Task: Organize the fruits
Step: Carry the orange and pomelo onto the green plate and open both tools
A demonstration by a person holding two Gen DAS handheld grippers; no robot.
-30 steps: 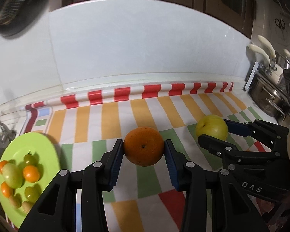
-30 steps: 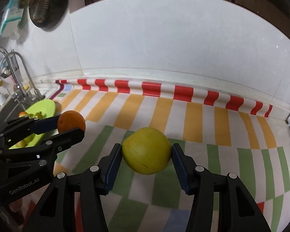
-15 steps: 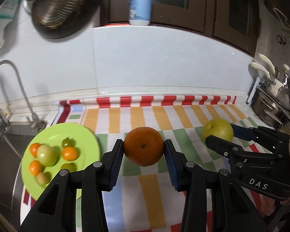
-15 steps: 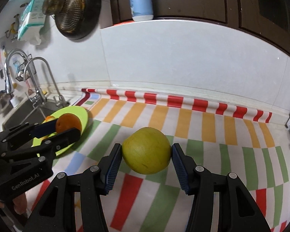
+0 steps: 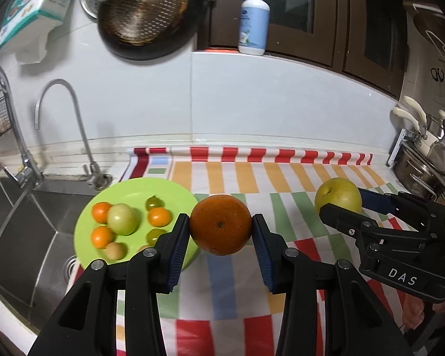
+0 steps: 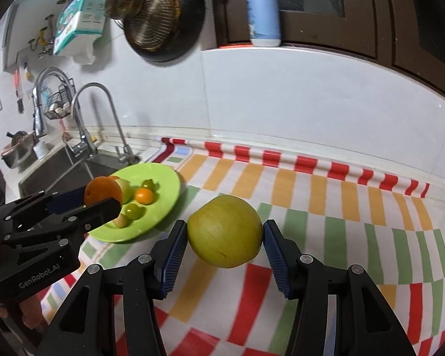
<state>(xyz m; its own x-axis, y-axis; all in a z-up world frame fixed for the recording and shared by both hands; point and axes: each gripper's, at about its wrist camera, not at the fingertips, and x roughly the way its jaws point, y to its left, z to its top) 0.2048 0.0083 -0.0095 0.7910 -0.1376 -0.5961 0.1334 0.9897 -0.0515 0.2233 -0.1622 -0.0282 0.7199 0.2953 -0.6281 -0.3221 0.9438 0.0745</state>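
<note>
My left gripper (image 5: 221,231) is shut on an orange (image 5: 220,228) and holds it above the striped mat, just right of a green plate (image 5: 175,190). The plate holds several small orange and green fruits (image 5: 122,219). My right gripper (image 6: 225,235) is shut on a yellow-green pear (image 6: 225,234), raised above the mat to the right of the plate (image 6: 166,178). In the right wrist view the left gripper (image 6: 103,197) with the orange (image 6: 102,191) hangs over the plate's near left side. In the left wrist view the right gripper (image 5: 341,200) with the pear (image 5: 338,197) is at the right.
A steel sink (image 5: 20,231) with taps (image 5: 74,124) lies left of the plate. A striped mat (image 5: 281,178) covers the counter up to the white wall. Pots (image 5: 415,172) stand at the far right. A pan and strainer (image 5: 145,14) and a soap bottle (image 5: 253,20) are on the wall above.
Both grippers have risen and pulled back from the mat with their fruits still held. The plate, sink and wall items have come into fuller view. The left gripper is now closer to the plate.
</note>
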